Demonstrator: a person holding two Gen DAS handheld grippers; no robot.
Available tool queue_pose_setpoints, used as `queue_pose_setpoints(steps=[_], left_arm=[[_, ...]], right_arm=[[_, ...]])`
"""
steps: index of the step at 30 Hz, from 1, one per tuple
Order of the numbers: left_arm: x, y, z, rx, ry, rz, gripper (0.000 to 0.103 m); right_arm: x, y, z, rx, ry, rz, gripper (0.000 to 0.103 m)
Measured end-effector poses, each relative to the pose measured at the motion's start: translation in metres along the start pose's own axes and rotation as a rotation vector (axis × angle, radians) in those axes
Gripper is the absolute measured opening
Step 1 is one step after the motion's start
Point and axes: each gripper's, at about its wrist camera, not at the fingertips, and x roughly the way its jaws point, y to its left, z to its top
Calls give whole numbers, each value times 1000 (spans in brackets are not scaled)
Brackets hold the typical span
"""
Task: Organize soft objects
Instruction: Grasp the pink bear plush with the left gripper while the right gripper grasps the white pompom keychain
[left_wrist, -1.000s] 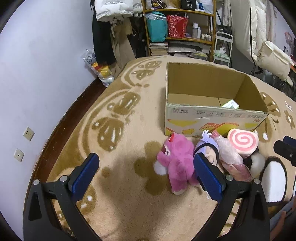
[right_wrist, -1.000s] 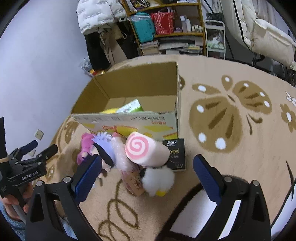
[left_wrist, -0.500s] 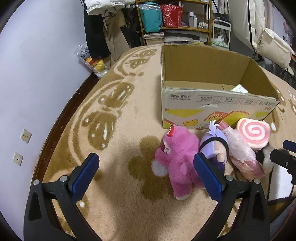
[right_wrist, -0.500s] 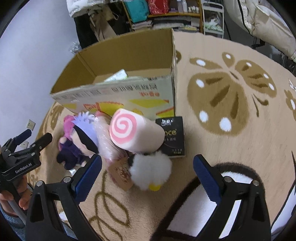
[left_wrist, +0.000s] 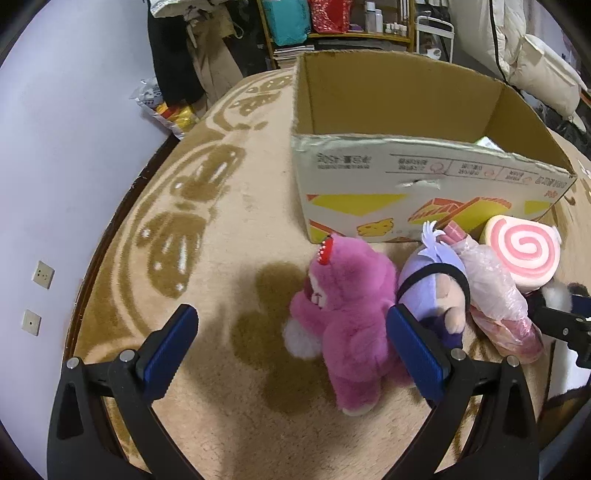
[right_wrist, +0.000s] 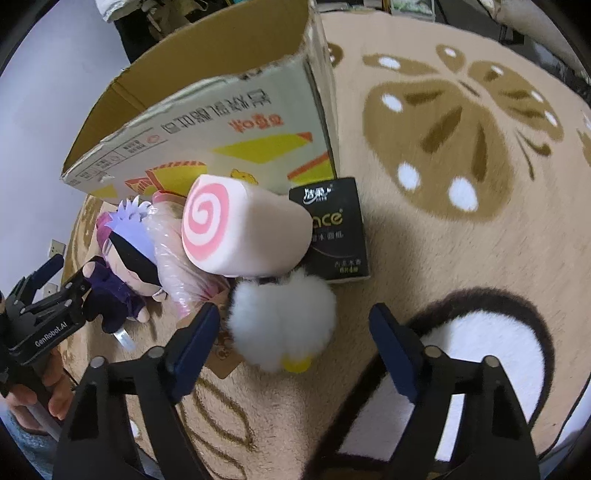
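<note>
Pink and fluffy, the bear toy (left_wrist: 347, 325) lay on the tan rug (left_wrist: 221, 236), at 6 o'clock from the cardboard box (left_wrist: 399, 184). At its 3 o'clock, touching it, lay the purple-haired doll (left_wrist: 439, 280), then a doll in a clear bag (left_wrist: 495, 295), then the pink swirl roll pillow (right_wrist: 236, 229). The white fluffy toy (right_wrist: 284, 317) sat at 6 o'clock from the roll, touching it, and a black tissue pack (right_wrist: 336, 225) lay just at the roll's 3 o'clock, by the box corner. The left claw (left_wrist: 291, 358) was wide open and held nothing; the pink bear sat between its blue pads (left_wrist: 413, 354), nearer the right one. The right claw (right_wrist: 295, 350) had just been closing a bit but was open too, with the white fluffy toy partly between its pads and no squeeze on it. A hand (right_wrist: 29, 398) held the left claw's handle.
</note>
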Motion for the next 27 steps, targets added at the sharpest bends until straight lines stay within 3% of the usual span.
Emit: queue_pose_setpoints(steps=[8,22,27], left_arm=[[13,-4,1,-7,30,-43,101],[31,2,3,-69,75,-110,103],[37,8,5,-105,111,-147,103]], right_arm=[[13,-15,2,72,57,28,81],[21,-27,1,87,72,28,80],[30,-25,3,89,72,14,75]])
